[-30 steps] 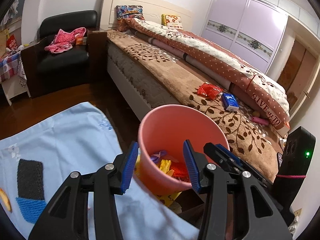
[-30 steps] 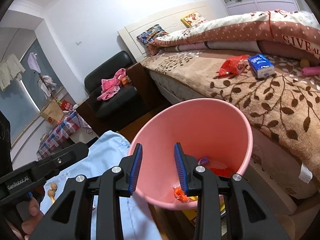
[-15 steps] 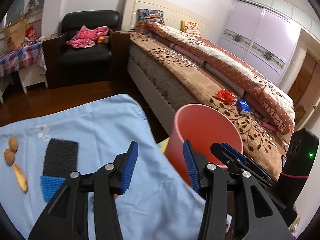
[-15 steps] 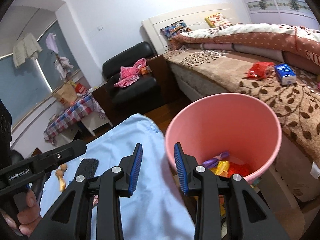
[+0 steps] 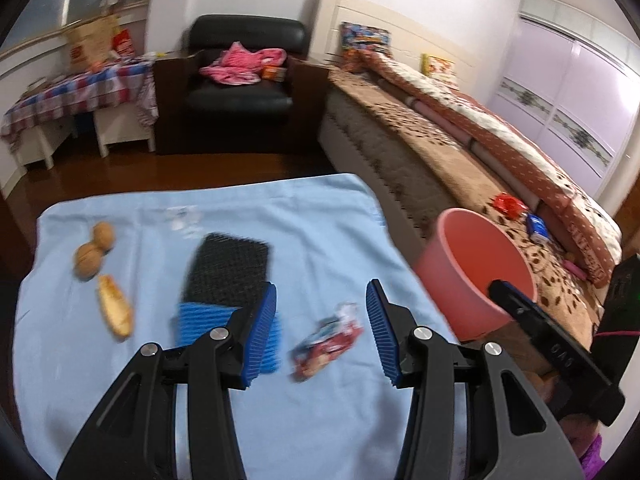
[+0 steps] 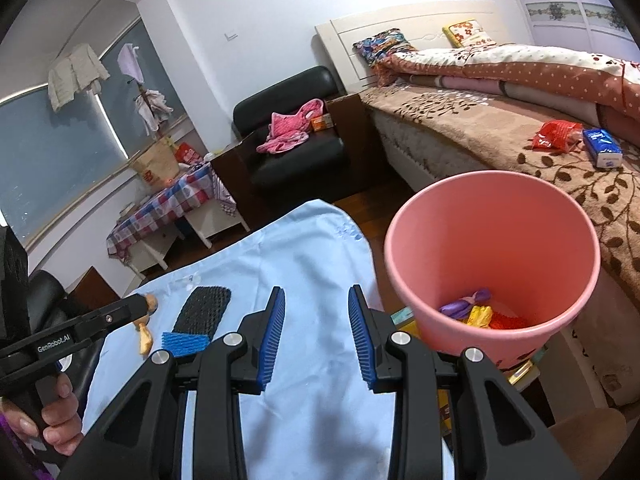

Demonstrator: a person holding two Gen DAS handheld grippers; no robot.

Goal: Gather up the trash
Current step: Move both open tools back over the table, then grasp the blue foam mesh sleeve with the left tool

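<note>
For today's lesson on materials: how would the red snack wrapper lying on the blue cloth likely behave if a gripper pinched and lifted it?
The red snack wrapper looks crumpled and flat, so it is probably thin, light and floppy, sagging once lifted. Its shiny film may slip between the open left gripper pads. Lying flat on the soft blue cloth, a pinch could catch cloth too.

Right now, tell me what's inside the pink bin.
In the pink bin, a purple wrapper, a yellow piece and something red lie at the bottom. The near wall hides the rest of the floor, so more may lie there.
</note>
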